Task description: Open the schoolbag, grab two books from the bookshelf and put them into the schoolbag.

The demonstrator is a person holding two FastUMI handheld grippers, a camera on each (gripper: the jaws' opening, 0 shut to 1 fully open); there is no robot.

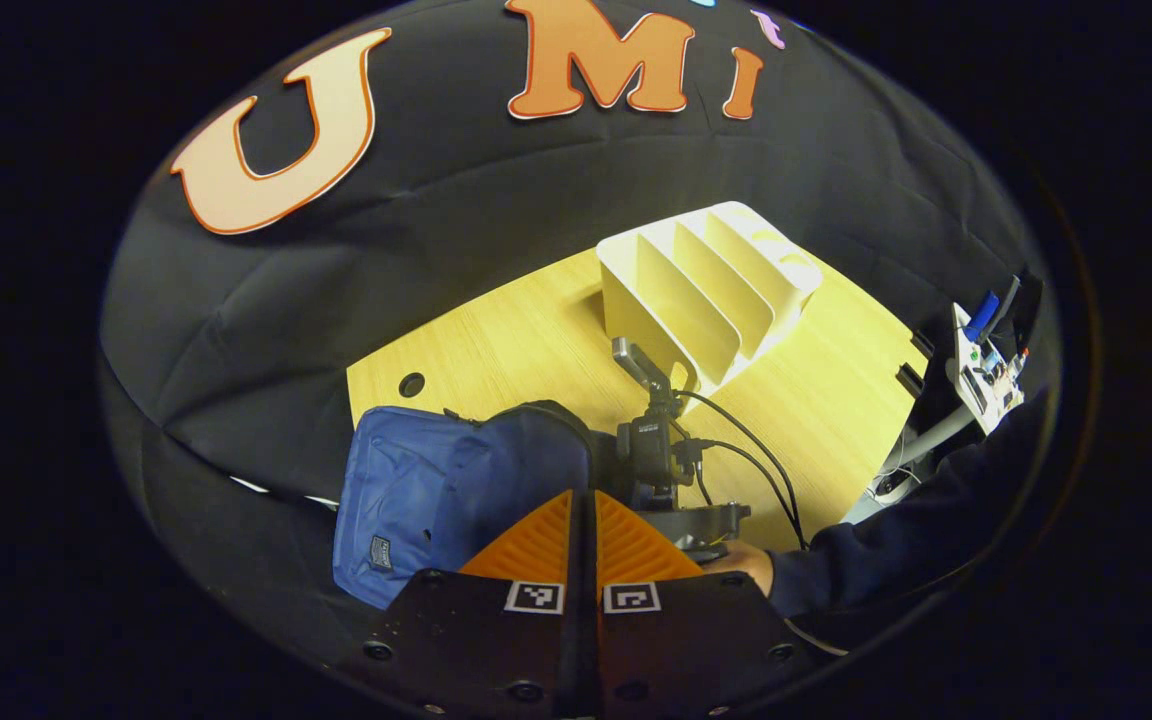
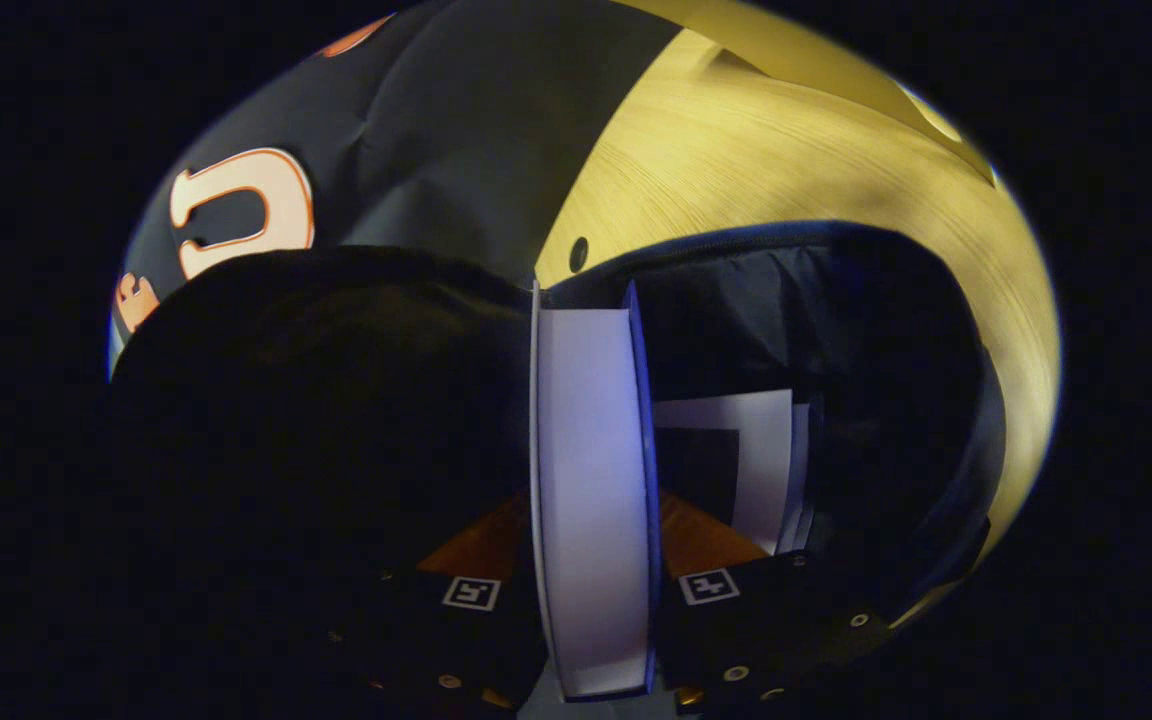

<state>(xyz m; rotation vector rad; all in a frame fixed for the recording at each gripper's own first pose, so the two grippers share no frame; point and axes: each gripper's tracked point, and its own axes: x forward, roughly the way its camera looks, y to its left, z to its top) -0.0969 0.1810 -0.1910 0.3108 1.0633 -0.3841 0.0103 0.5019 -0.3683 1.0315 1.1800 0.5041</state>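
Note:
The blue schoolbag (image 1: 436, 495) lies on the wooden table (image 1: 516, 350), its dark mouth (image 2: 836, 330) open in the right gripper view. My right gripper (image 2: 591, 500) is shut on a book (image 2: 591, 440) with white pages and a blue cover, held edge-on down inside that mouth. A second book (image 2: 761, 450) lies deeper in the bag. The white bookshelf (image 1: 706, 290) stands behind with bare slots. My left gripper (image 1: 583, 515) hovers above the bag's near side, shut with nothing in it. In the left gripper view the right gripper (image 1: 661, 470) is at the bag, with a hand (image 1: 746, 565) on it.
A dark sleeve (image 1: 916, 530) reaches in from the right. Cables (image 1: 756, 460) trail over the table from the right gripper. The bag's dark flap (image 2: 316, 400) rises at left. A stand with electronics (image 1: 986, 370) sits off the table's right edge. A round hole (image 1: 412, 384) marks the tabletop.

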